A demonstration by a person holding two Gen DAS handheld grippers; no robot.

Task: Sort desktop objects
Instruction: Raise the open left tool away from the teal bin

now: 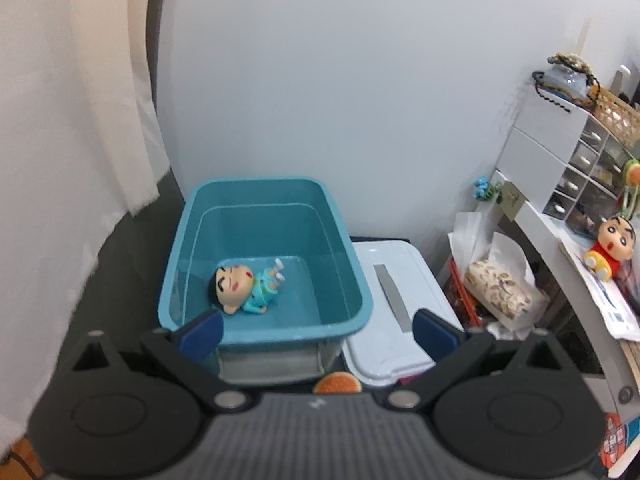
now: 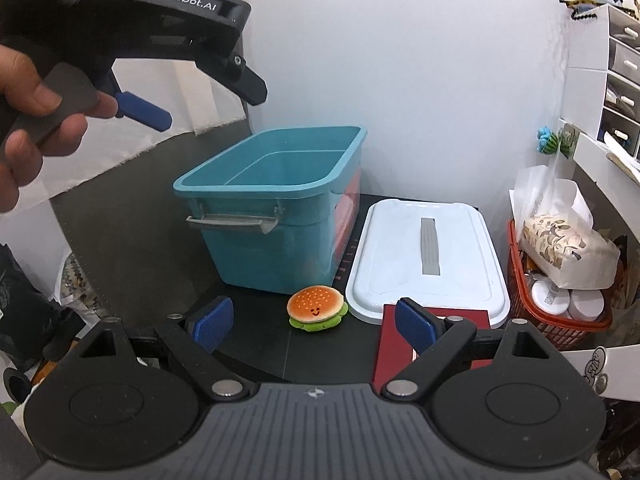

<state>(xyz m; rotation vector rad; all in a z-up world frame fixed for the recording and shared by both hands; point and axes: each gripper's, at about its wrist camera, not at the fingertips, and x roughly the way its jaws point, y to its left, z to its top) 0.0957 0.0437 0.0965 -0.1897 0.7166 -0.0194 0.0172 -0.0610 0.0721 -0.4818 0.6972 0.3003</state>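
Note:
A teal plastic bin point(image 1: 264, 196) stands on the dark desk; it also shows in the right wrist view point(image 2: 280, 168). A boy figurine in a light blue outfit point(image 1: 244, 286) lies on its floor. My left gripper point(image 1: 318, 330) is open and empty, held above the bin's near rim; it also shows at the upper left of the right wrist view point(image 2: 200, 100). A plush hamburger point(image 2: 318, 308) lies on the desk in front of the bin, and its top shows in the left wrist view point(image 1: 336, 384). My right gripper point(image 2: 312, 326) is open and empty, just short of the hamburger.
The bin's white lid point(image 2: 428, 256) lies flat to the right of the bin. A dark red book point(image 2: 400, 344) lies by the lid. A red basket point(image 2: 560, 312) with a tissue pack stands at right. A second figurine in red point(image 1: 608, 248) sits on a white shelf.

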